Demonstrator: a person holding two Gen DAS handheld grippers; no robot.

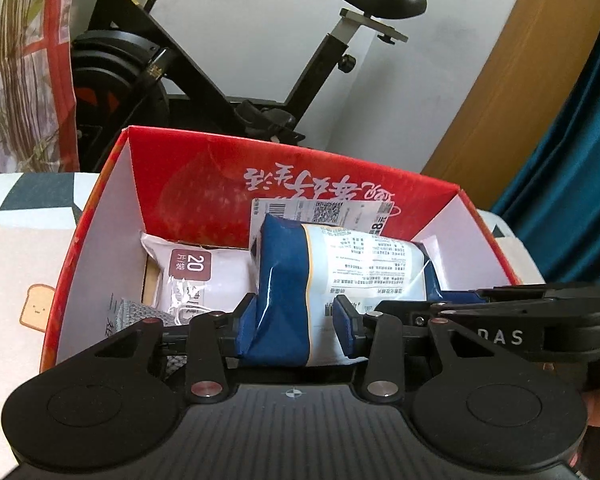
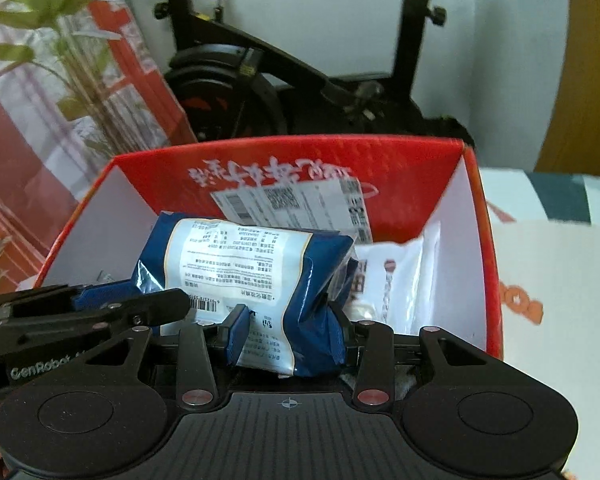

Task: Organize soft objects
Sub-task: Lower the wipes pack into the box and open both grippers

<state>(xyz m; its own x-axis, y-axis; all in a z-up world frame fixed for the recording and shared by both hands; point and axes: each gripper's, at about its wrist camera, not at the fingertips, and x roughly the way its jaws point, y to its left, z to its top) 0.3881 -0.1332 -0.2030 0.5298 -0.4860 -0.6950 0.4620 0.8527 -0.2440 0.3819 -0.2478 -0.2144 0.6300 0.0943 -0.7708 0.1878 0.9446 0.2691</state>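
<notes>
Both grippers, left gripper (image 1: 294, 320) and right gripper (image 2: 288, 332), fingers clamped on blue pouch (image 1: 300, 280), steadying it over red box (image 1: 188, 168); white pack (image 1: 204, 276) beyond left fingers.

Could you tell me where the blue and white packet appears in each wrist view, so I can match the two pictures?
Left wrist view: the blue and white packet sits lower centre, pinched by the left gripper, over the red box.
Right wrist view: the packet sits lower centre, pinched by the right gripper.
Shared landmark: the white shipping label on the box's far wall.
</notes>
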